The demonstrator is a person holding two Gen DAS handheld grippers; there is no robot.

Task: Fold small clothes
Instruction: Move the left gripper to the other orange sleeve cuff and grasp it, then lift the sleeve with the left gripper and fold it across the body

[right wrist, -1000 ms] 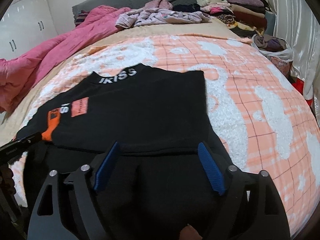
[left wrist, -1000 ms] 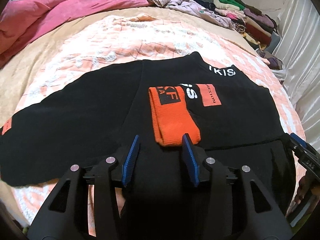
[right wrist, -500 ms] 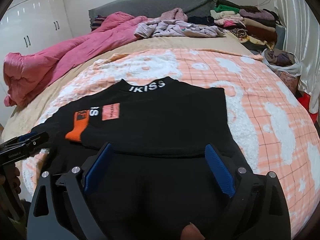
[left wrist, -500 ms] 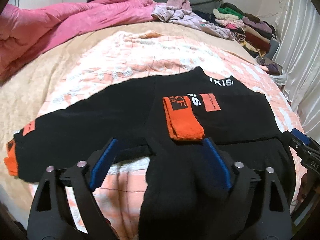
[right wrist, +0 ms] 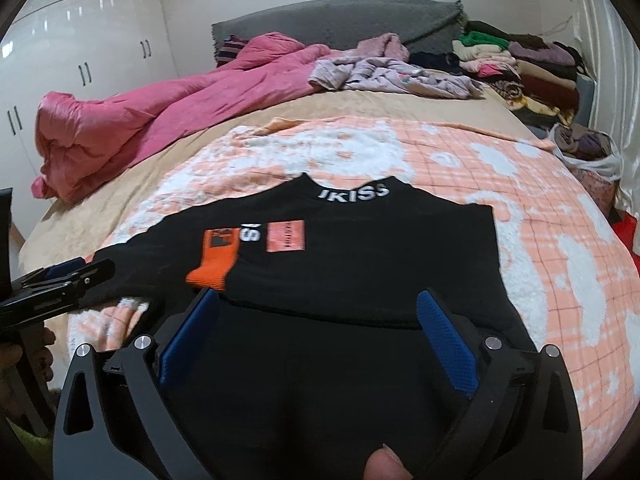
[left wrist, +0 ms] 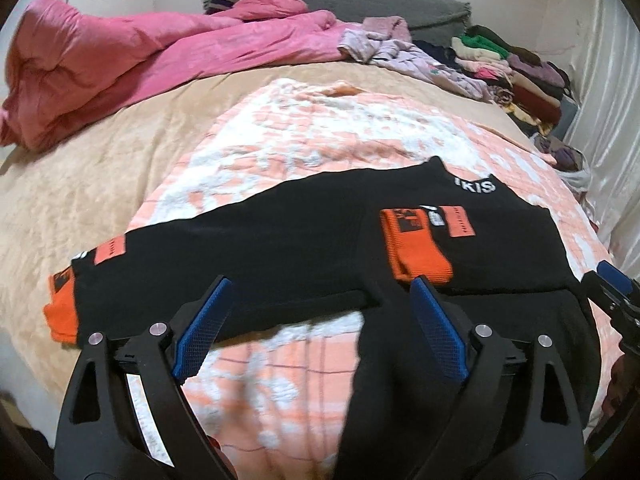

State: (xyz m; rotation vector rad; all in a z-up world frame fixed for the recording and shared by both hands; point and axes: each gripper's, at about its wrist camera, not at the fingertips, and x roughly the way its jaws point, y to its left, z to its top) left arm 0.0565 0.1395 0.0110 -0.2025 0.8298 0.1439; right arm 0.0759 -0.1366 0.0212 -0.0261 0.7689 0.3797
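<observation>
Black knit sweater (right wrist: 360,264), ribbed orange cuff (left wrist: 416,252)

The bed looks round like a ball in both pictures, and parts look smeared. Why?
Left wrist view: the fisheye lens bulges the bed and darkens the corners; the blanket near the claw is blurred. Right wrist view: same bulge; the wardrobe shows glare, and the black top is fairly sharp.

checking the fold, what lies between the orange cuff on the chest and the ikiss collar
In the right wrist view, between the orange cuff and the collar lie only black sweater fabric and an orange patch.
</observation>
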